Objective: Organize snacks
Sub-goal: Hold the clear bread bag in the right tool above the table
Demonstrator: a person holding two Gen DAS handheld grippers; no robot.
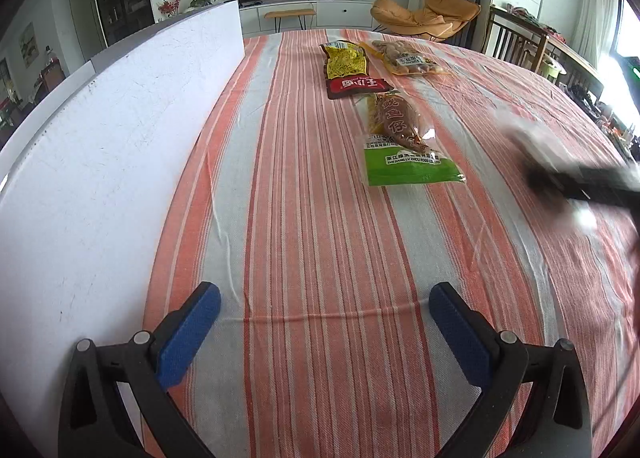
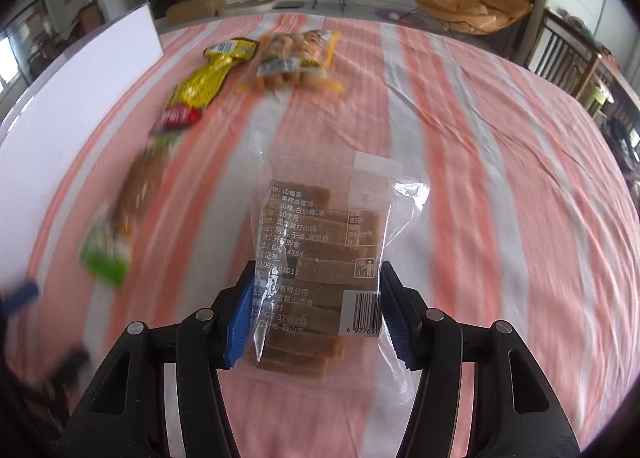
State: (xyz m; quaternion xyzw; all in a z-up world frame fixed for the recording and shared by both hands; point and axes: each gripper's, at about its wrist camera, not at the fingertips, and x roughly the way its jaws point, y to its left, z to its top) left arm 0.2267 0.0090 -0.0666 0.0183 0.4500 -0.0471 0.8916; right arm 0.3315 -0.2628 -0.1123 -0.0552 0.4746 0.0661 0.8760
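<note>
Right wrist view: the right gripper (image 2: 316, 314) is clenched on a clear bag of brown snack bars (image 2: 320, 258), held at lower centre of the frame above the striped tablecloth (image 2: 500, 178). Three further packets are seen at upper left: a yellow-and-red packet (image 2: 204, 86), a clear packet of pale pieces (image 2: 292, 58), and a green-edged packet (image 2: 116, 226), the last blurred. Left wrist view: the left gripper (image 1: 324, 322) is shown released at lower centre, with nothing between its blue pads (image 1: 188, 338). A white board (image 1: 100, 162) stands along the left edge.
</note>
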